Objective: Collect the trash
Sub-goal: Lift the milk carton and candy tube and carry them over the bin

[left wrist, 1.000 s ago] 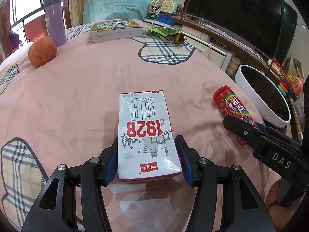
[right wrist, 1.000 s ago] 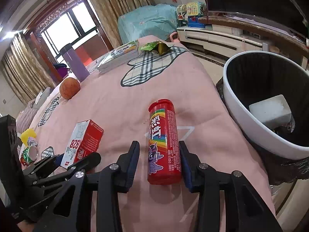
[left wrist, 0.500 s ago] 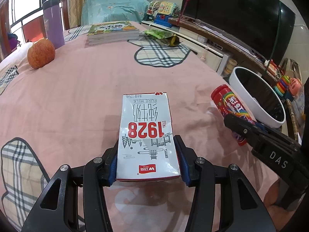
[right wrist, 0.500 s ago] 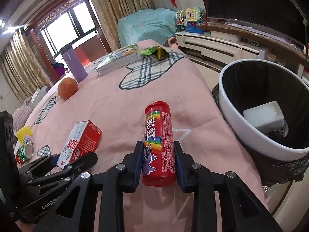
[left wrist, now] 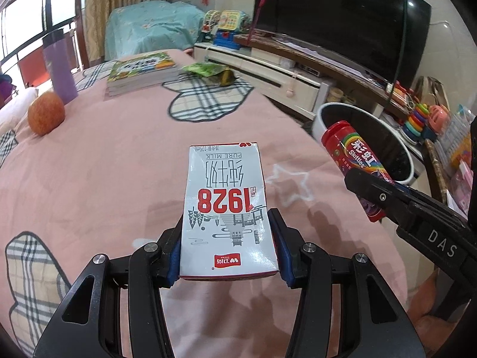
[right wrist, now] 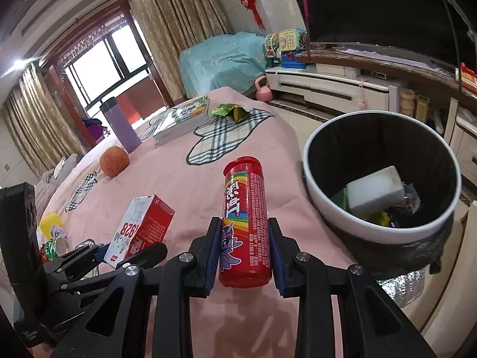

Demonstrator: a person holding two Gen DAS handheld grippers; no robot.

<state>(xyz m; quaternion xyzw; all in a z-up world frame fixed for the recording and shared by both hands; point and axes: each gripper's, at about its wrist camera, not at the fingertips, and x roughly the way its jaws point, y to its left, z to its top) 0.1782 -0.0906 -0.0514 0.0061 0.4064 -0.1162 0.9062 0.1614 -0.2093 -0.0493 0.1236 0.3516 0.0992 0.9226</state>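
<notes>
My left gripper [left wrist: 228,247] is shut on a white and red "1928" milk carton [left wrist: 226,205] and holds it above the pink bedspread [left wrist: 104,161]. The carton also shows in the right wrist view [right wrist: 140,229]. My right gripper [right wrist: 244,253] is shut on a red Skittles tube [right wrist: 244,220], lifted off the spread; the tube also shows in the left wrist view [left wrist: 354,161]. A white trash bin [right wrist: 325,191] with a black liner stands just right of the bed edge, holding a white block [right wrist: 375,191] and wrappers.
On the far spread lie a green snack wrapper [left wrist: 208,71], a stack of books [left wrist: 140,71], an orange fruit [left wrist: 46,113] and a purple bottle [left wrist: 58,68]. Crumpled trash [right wrist: 53,238] sits at the left. A TV stand [right wrist: 342,86] runs beyond the bin.
Both grippers closed on their items and lifted them off the spread. The carton and the tube rose and moved nearer the bin side.
</notes>
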